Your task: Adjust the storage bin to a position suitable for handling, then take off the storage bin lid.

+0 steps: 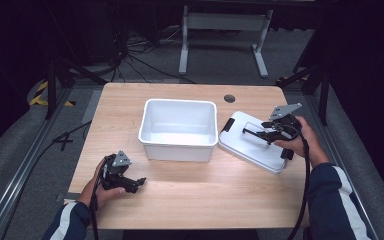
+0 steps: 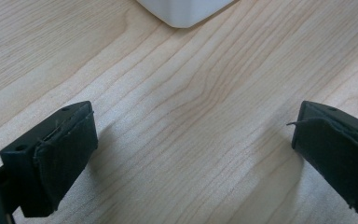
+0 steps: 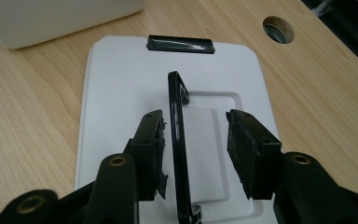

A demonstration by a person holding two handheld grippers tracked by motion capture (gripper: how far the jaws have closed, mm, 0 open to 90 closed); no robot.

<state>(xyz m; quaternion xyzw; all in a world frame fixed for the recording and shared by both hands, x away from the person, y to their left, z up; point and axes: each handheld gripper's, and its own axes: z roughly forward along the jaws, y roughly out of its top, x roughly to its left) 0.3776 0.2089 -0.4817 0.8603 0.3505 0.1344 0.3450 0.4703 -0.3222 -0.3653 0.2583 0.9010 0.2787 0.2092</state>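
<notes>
A white plastic bin (image 1: 177, 150) stands open in the middle of the wooden table. Its white lid (image 1: 245, 147) lies flat to the right of it, with a black handle (image 3: 176, 112) raised upright and a black latch (image 3: 180, 44) at its far end. My right gripper (image 3: 193, 126) is open, one jaw on each side of the handle; the left jaw is close against it and the right jaw stands apart. My left gripper (image 1: 139, 182) rests low over bare wood near the front left, jaws wide open (image 2: 193, 135) with nothing between them. A corner of the bin (image 2: 186, 9) lies ahead of it.
A round cable hole (image 1: 229, 98) sits in the tabletop behind the lid. The table's right edge runs close to the lid. Cables and a white desk frame (image 1: 225, 22) lie on the floor beyond the table.
</notes>
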